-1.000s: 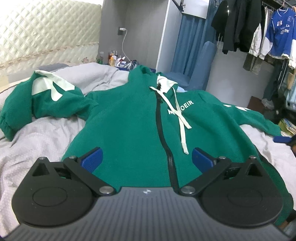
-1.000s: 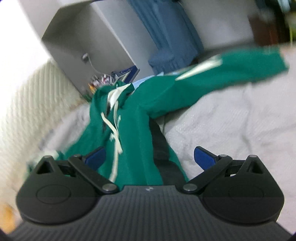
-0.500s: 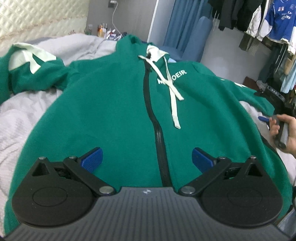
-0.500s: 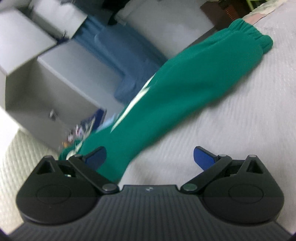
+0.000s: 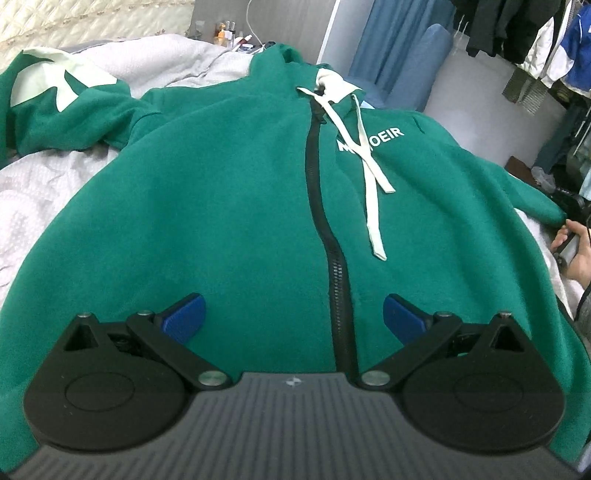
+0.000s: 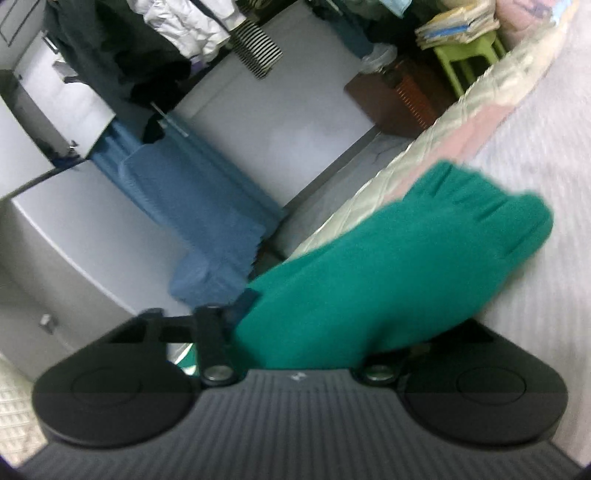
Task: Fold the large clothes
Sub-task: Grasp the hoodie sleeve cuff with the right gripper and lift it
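A large green zip hoodie [image 5: 236,206] lies face up on the bed, with a black zipper [image 5: 325,206] and white drawstrings [image 5: 369,173]. Its left sleeve [image 5: 62,110] with white marks lies bunched at the far left. My left gripper [image 5: 293,317] is open and empty, low over the hoodie's hem by the zipper. In the right wrist view my right gripper [image 6: 325,332] is shut on the hoodie's right sleeve [image 6: 399,266], near the cuff; the sleeve hides the right finger. The hand holding the right gripper shows at the left wrist view's right edge [image 5: 576,254].
The hoodie lies on a grey bedspread [image 5: 33,192]. The bed's edge [image 6: 369,192] runs just behind the held cuff, with floor, a blue chair [image 6: 207,236] and a green stool [image 6: 469,55] beyond. Clothes hang on a rack [image 5: 517,33] at the back right.
My right gripper has moved along the sleeve to the cuff and closed on it. The left gripper has shifted slightly and stays open over the hem.
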